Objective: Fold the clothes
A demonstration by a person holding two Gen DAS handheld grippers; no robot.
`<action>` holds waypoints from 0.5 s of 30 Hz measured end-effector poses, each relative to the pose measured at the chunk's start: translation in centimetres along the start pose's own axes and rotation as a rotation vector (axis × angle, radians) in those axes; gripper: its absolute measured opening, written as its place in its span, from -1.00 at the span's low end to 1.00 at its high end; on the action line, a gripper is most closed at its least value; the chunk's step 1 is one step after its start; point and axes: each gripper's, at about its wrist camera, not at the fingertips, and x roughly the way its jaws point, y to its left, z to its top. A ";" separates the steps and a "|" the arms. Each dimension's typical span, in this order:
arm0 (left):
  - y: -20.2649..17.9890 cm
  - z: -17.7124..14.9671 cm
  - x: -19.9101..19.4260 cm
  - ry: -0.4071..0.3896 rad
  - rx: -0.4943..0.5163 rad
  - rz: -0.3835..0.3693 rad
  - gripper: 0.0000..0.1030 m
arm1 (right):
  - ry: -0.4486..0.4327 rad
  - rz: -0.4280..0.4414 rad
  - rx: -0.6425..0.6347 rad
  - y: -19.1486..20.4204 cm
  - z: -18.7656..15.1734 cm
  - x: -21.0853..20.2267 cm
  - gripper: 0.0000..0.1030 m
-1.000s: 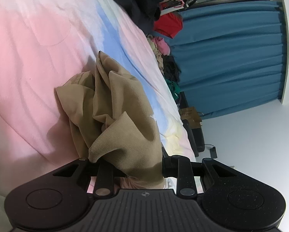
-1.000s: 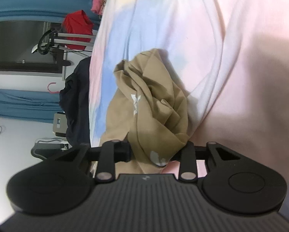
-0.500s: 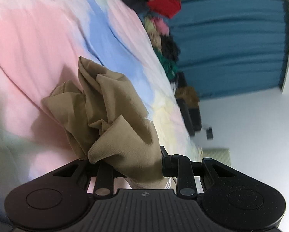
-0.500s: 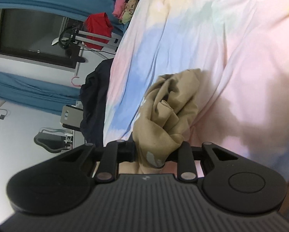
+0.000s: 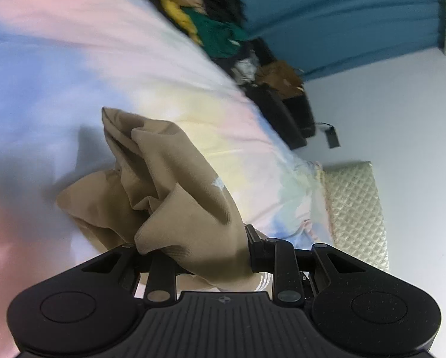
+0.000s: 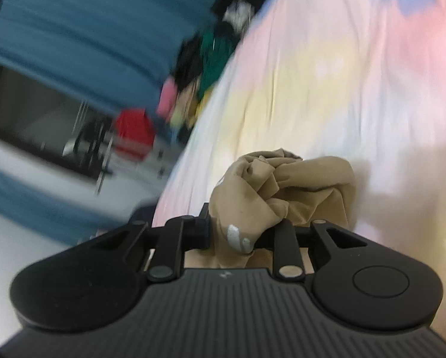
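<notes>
A crumpled tan garment [image 5: 175,197] hangs bunched from my left gripper [image 5: 199,262], which is shut on it above the pastel bedsheet [image 5: 109,59]. The same tan garment [image 6: 285,191] is also bunched in my right gripper [image 6: 237,238], which is shut on it; a white printed mark shows near the jaws. The fingertips of both grippers are hidden under the cloth. The right wrist view is blurred by motion.
A pile of coloured clothes [image 5: 211,21] lies at the far edge of the bed by the blue curtain [image 5: 342,15]. A quilted headboard [image 5: 357,208] and white wall are at the right. A red garment on a rack [image 6: 133,131] stands beyond the bed.
Both grippers have swung with the tan garment still held; the views now turn toward the curtain, clothes pile and headboard. The garment hangs more bunched and lifted off the sheet.
</notes>
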 end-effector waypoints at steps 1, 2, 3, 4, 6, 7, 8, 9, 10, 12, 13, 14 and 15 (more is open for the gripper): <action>-1.3 1.3 2.0 -0.004 0.023 -0.014 -0.43 | -0.038 -0.004 -0.011 0.4 1.8 0.8 -0.51; -2.5 2.5 3.9 -0.008 0.047 -0.028 -0.43 | -0.076 -0.008 -0.023 0.8 3.6 1.6 -0.51; -3.6 3.6 5.7 -0.018 0.060 -0.048 -0.43 | -0.114 -0.012 -0.034 1.2 5.3 2.4 -0.51; -4.4 4.4 7.5 -0.035 0.069 -0.068 -0.43 | -0.152 -0.010 -0.048 1.4 6.7 3.2 -0.51; -5.2 5.3 10.5 -0.060 0.110 -0.073 -0.43 | -0.205 -0.016 -0.076 0.9 8.6 4.9 -0.51; -5.2 5.6 12.0 -0.066 0.132 -0.069 -0.43 | -0.229 -0.020 -0.090 0.7 9.5 5.7 -0.51; -5.2 6.0 13.4 -0.072 0.154 -0.065 -0.42 | -0.238 -0.028 -0.091 -0.2 9.9 6.7 -0.51; -4.7 6.0 14.7 -0.069 0.183 -0.054 -0.42 | -0.240 -0.037 -0.085 -1.3 10.2 7.7 -0.51; -3.9 5.9 15.9 -0.061 0.216 -0.039 -0.42 | -0.234 -0.045 -0.078 -2.7 10.1 8.6 -0.51; -2.0 5.1 17.9 -0.035 0.271 -0.003 -0.42 | -0.194 -0.071 -0.063 -5.7 8.8 10.3 -0.51; -0.7 4.3 18.5 -0.010 0.286 0.021 -0.42 | -0.172 -0.086 -0.056 -7.2 8.0 11.2 -0.51; 0.7 3.4 19.1 0.015 0.302 0.044 -0.42 | -0.146 -0.096 -0.048 -8.6 7.0 11.7 -0.51; 1.9 2.6 19.5 0.038 0.318 0.066 -0.42 | -0.119 -0.104 -0.040 -10.0 6.0 11.9 -0.51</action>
